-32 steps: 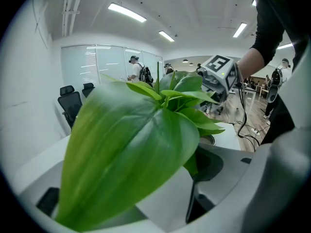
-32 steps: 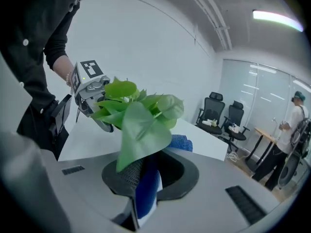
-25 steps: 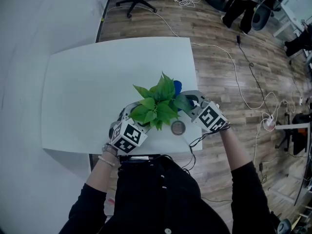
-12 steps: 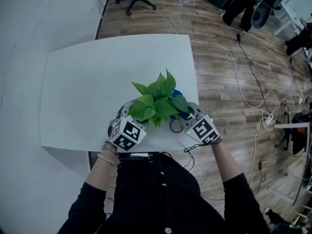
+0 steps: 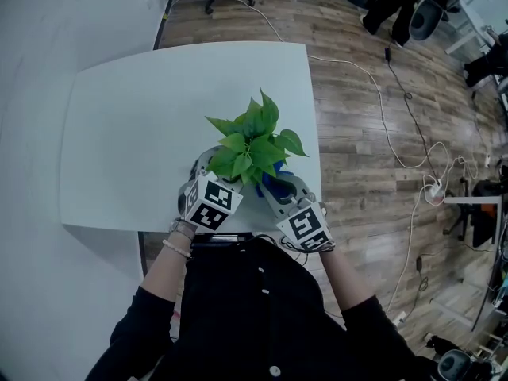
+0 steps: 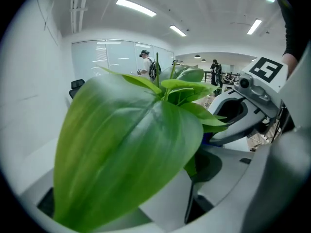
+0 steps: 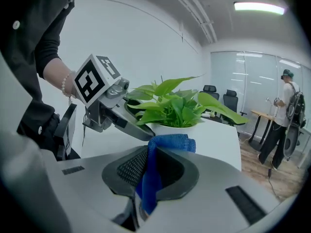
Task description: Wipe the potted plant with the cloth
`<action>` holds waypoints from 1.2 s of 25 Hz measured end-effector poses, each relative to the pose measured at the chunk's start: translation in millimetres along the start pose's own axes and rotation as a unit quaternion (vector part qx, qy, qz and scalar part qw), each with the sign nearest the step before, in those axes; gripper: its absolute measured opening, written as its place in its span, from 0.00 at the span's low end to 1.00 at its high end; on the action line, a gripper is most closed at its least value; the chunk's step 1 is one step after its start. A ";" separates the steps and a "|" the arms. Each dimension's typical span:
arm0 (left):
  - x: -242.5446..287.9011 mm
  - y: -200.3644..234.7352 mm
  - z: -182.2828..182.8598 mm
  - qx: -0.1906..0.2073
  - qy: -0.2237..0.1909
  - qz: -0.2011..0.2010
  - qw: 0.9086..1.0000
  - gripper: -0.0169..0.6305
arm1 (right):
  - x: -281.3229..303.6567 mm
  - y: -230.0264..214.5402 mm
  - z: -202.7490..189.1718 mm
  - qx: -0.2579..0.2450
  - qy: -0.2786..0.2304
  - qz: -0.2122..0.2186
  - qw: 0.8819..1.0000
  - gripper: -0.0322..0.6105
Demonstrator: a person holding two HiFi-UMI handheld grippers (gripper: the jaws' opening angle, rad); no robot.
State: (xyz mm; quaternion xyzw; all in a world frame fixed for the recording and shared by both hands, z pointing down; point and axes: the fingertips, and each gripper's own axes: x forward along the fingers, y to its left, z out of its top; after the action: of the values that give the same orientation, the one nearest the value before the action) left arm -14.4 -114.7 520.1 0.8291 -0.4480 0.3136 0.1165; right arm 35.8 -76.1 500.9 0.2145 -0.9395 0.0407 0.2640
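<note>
Near the front edge of the table (image 5: 119, 133), little margin: bears the plant (image 5: 248, 145) right in front of the person, well away from the far side. Could slide or tip off toward the lap under a hard sideways wipe.

Looks top-heavy, too, with leaves spreading wider than the pot (image 7: 184, 129). Needs light strokes along each leaf, not across the stems, or may bend or tear them.

Shows the left gripper (image 5: 205, 173) at the pot's left, jaws wide with the pot between them and just now closing. Cannot confirm a firm press, with one big leaf (image 6: 126, 144) filling most of the left gripper view. Risks a pot that turns or skids if wiping starts before that hold settles. Risks a pinched leaf as well, if caught between pad and pot.

Shows the right gripper (image 5: 278, 193) low at the right, jaws clamped on the cloth (image 7: 170, 142), blue and near the pot under the foliage; contact unclear. Leaves only a small tuft of cloth past the tips, so may scrape leaves with bare plastic. Could also bump the left gripper, close as both are.
</note>
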 end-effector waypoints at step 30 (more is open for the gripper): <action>0.0 42.8 -5.5 0.080 -0.020 -0.102 0.991 0.56 | 21.6 -92.0 8.1 0.040 0.015 -0.097 0.994 0.17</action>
State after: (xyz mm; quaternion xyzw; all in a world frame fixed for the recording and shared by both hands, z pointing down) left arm -51.6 -136.5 520.6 0.8830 -0.3373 0.3183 0.0725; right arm 54.3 -169.2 501.6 0.3145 -0.9077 0.0557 0.2722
